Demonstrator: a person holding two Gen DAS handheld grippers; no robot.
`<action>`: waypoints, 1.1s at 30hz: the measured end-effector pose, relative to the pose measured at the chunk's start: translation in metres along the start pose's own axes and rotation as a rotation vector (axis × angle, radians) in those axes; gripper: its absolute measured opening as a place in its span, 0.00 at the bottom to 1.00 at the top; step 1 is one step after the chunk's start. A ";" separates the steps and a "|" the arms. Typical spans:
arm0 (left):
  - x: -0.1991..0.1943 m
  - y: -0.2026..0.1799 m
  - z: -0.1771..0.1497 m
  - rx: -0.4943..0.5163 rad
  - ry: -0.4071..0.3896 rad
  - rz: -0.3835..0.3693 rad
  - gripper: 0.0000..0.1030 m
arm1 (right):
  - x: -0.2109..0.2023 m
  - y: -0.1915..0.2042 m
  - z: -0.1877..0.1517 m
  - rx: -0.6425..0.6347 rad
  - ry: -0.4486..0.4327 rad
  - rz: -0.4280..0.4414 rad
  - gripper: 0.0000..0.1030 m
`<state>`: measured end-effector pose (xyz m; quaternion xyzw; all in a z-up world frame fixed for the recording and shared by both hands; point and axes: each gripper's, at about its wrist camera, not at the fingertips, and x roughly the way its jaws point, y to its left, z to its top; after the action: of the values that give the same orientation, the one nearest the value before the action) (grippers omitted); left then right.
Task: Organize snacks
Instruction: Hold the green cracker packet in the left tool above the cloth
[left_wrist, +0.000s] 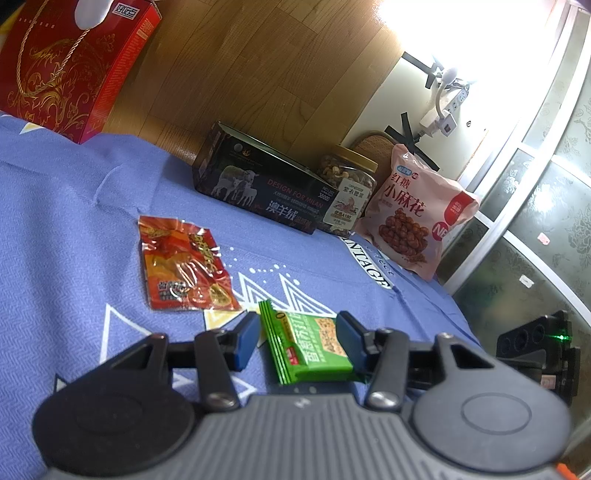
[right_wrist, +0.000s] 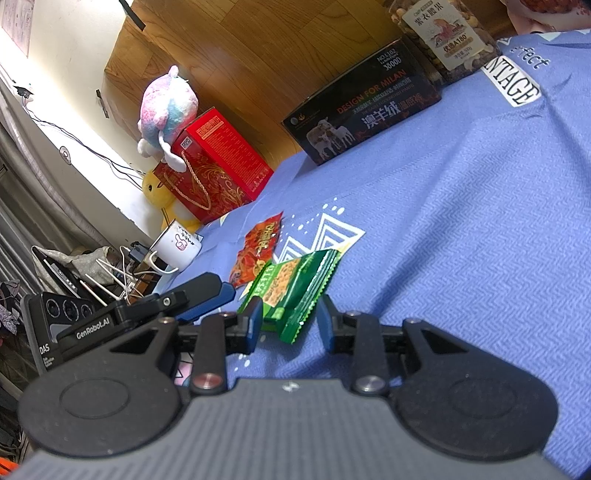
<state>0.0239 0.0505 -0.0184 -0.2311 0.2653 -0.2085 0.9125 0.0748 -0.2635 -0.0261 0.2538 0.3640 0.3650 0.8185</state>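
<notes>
My left gripper (left_wrist: 297, 338) has its jaws apart around the green snack packet (left_wrist: 310, 345), which lies flat on the blue cloth (left_wrist: 74, 206) at lower centre of the left view; the right-hand pad looks to be touching the packet's edge, the left one stands clear. My right gripper (right_wrist: 290, 319) has its jaws apart too, straddling the same packet (right_wrist: 295, 291) at the centre of its view. The packet looks light, thin and crinkly, with slick foil that could slide, so I judge a pinch across its flat body safer than one on the serrated seal. The red snack packet (left_wrist: 186, 264) lies just beside it, toward the left, equally flimsy. A nut jar (left_wrist: 345, 188) and pink snack bag (left_wrist: 415, 218) stand at the cloth's far edge.
</notes>
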 end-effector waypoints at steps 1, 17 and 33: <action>0.000 0.000 0.000 0.000 0.000 0.000 0.45 | 0.000 0.000 0.000 0.000 0.000 0.000 0.34; 0.000 0.000 0.000 0.001 -0.001 0.000 0.45 | 0.000 0.000 0.000 -0.001 0.000 0.001 0.34; 0.001 -0.001 -0.001 0.011 0.006 0.000 0.45 | 0.001 0.002 0.000 -0.017 0.010 0.002 0.34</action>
<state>0.0239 0.0490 -0.0187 -0.2256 0.2672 -0.2105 0.9129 0.0742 -0.2616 -0.0247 0.2452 0.3646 0.3700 0.8185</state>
